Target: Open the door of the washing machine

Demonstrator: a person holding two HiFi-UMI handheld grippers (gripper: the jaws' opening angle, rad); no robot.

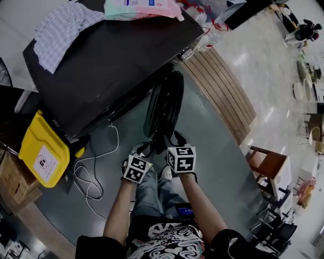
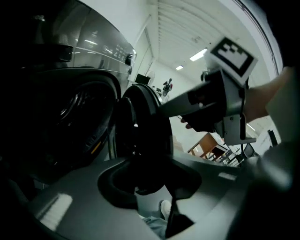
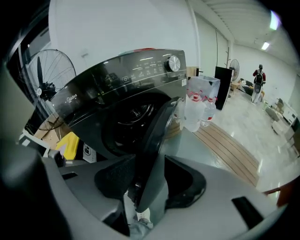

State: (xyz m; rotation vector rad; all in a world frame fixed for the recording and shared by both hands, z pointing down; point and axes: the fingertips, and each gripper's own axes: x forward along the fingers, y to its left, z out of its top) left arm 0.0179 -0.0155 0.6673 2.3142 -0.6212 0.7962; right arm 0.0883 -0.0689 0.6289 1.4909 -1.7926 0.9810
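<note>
The black washing machine (image 1: 116, 55) stands with its round door (image 1: 164, 103) swung out towards me. In the right gripper view the door's edge (image 3: 157, 136) runs down between the jaws of my right gripper (image 3: 150, 187). The pads sit either side of the edge without clearly pressing on it, so this gripper is open. The dark drum opening (image 3: 131, 115) shows behind the door. My left gripper (image 2: 150, 187) is open beside the door (image 2: 145, 126), whose lower rim hangs just ahead of its jaws. In the head view both grippers (image 1: 144, 152) (image 1: 171, 141) are at the door's near edge.
A checked cloth (image 1: 63, 30) and pink packets (image 1: 142, 9) lie on the machine's top. A yellow container (image 1: 43, 149) and a white cable (image 1: 91, 172) are on the floor at left. A wooden platform (image 1: 220, 91), water bottles (image 3: 199, 103) and a fan (image 3: 47, 79) stand nearby.
</note>
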